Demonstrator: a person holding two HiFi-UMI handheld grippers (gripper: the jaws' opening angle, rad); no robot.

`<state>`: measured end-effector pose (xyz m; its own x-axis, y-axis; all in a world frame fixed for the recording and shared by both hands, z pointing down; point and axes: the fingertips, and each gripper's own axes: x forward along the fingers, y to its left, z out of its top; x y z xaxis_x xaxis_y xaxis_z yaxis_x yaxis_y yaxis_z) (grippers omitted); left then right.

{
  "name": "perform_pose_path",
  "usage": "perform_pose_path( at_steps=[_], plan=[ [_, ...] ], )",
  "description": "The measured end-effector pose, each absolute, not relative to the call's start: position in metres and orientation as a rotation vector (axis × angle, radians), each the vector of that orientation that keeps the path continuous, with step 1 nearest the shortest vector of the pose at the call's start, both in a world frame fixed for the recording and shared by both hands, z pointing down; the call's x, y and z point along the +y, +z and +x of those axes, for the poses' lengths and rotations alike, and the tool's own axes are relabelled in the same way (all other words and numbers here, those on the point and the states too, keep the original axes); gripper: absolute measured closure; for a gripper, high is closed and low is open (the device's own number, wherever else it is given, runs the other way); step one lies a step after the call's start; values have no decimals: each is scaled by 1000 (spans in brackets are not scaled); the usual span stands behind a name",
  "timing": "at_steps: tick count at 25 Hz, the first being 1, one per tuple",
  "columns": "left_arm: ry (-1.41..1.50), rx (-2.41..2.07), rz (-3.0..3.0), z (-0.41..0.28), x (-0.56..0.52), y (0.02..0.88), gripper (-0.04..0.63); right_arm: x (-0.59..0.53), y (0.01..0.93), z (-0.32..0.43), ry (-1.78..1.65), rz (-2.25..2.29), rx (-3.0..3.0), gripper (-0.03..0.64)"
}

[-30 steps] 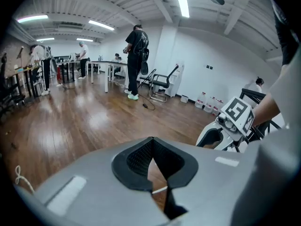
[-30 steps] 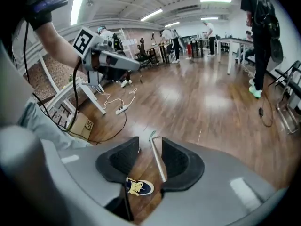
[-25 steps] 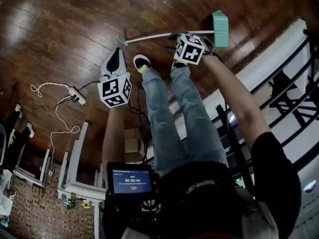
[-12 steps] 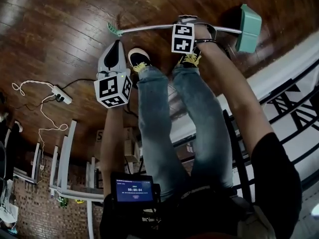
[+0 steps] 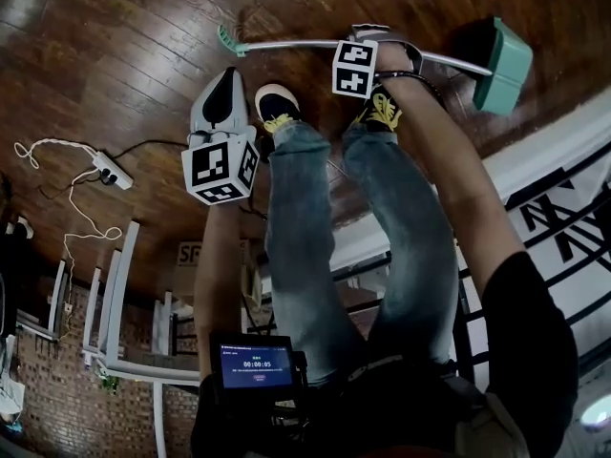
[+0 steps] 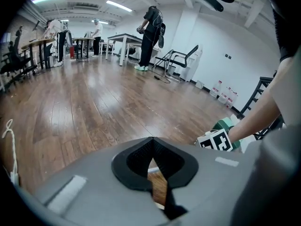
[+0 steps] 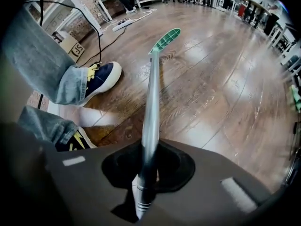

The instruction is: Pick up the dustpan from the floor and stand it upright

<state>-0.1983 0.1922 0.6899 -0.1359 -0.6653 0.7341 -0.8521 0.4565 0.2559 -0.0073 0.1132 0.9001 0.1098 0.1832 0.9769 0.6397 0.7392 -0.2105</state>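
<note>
The dustpan (image 5: 503,65), a teal-green plastic pan on a long silver metal handle (image 5: 286,45), lies flat on the dark wooden plank floor (image 5: 115,55) at twelve o'clock from my navy shoes with yellow laces (image 5: 277,111). The pan is out at two o'clock and its green grip end (image 5: 227,40) is at eleven. My right hand-held gripper (image 7: 148,171) is closing around the metal handle, which runs between its jaws. My left hand-held gripper (image 6: 151,145) has its jaws together on nothing, at nine o'clock from my left shoe.
</note>
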Motion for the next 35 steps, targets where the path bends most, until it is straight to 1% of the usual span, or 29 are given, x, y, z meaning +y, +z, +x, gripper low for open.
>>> perform_pose_path(
  at_steps=[4, 7, 14, 20, 25, 28, 32, 35],
  plan=[
    [251, -1898, 1258, -210, 194, 681, 577, 106, 891, -15, -384, -662, -1458, 575],
    [239, -1908, 1264, -212, 192, 658, 577, 90, 860, -26, -349, -610, -1517, 576],
    [229, -1948, 1346, -216, 158, 564, 577, 25, 737, -57, -286, -443, -1713, 578],
    [250, -1925, 1514, -213, 101, 499, 575, -37, 646, -56, -170, -214, -1900, 584],
    [285, -1851, 1663, -185, 61, 458, 577, -66, 588, -10, -53, -39, -2044, 584],
    [303, -1790, 1760, -164, 41, 444, 577, -79, 570, 28, 18, 140, -2130, 586],
    [331, -1681, 1881, -126, 21, 437, 577, -86, 555, 87, 124, 442, -2224, 586],
    [369, -1606, 1990, -84, 18, 435, 577, -74, 542, 127, 170, 639, -2342, 587]
  ],
)
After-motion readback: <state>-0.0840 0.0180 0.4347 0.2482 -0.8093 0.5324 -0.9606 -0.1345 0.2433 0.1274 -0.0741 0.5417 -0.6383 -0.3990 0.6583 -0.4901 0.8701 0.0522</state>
